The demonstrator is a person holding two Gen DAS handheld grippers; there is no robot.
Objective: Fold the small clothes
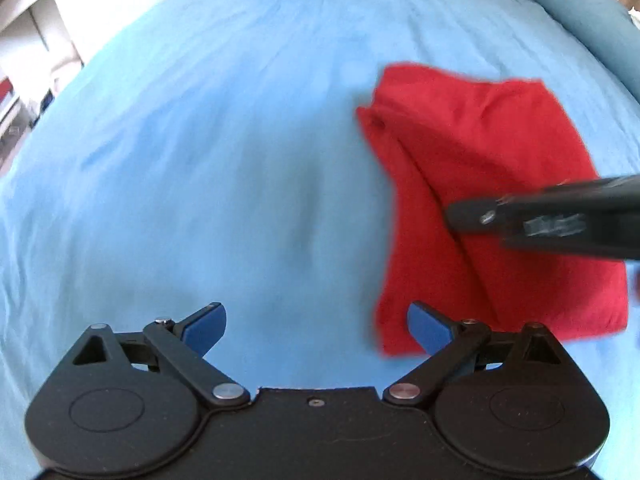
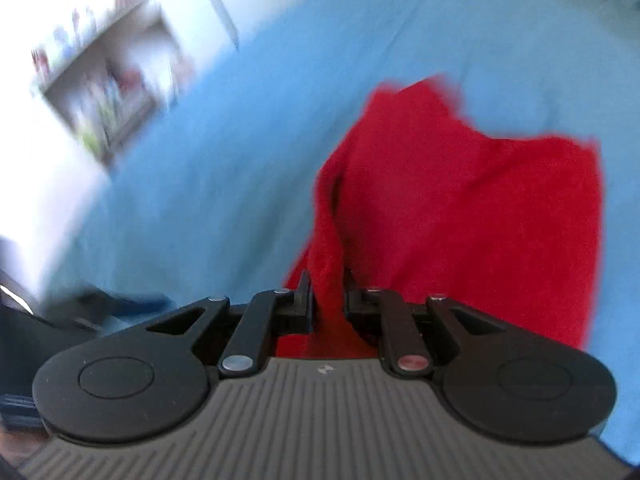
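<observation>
While the left gripper point(image 1: 316, 330) hovers with its blue-padded jaws spread wide over the blue bedsheet point(image 1: 192, 152), holding nothing, the red garment point(image 1: 492, 184) lies partly folded on the sheet at about two o'clock from it, its near corner just beside the right-hand pad. Across the cloth from three o'clock reaches the right gripper point(image 1: 460, 214) (motion-blurred, so its jaws are hard to read from here). A teal pillow point(image 1: 588, 20) sits at one o'clock, and white shelving point(image 1: 32, 40) at ten.

From the right wrist view, the right gripper point(image 2: 328, 300) has its jaws narrowed onto a ridge of the red garment point(image 2: 472, 208), which spreads away toward one o'clock over the bedsheet point(image 2: 224, 152). Blurred shelving point(image 2: 104, 92) stands at ten o'clock.
</observation>
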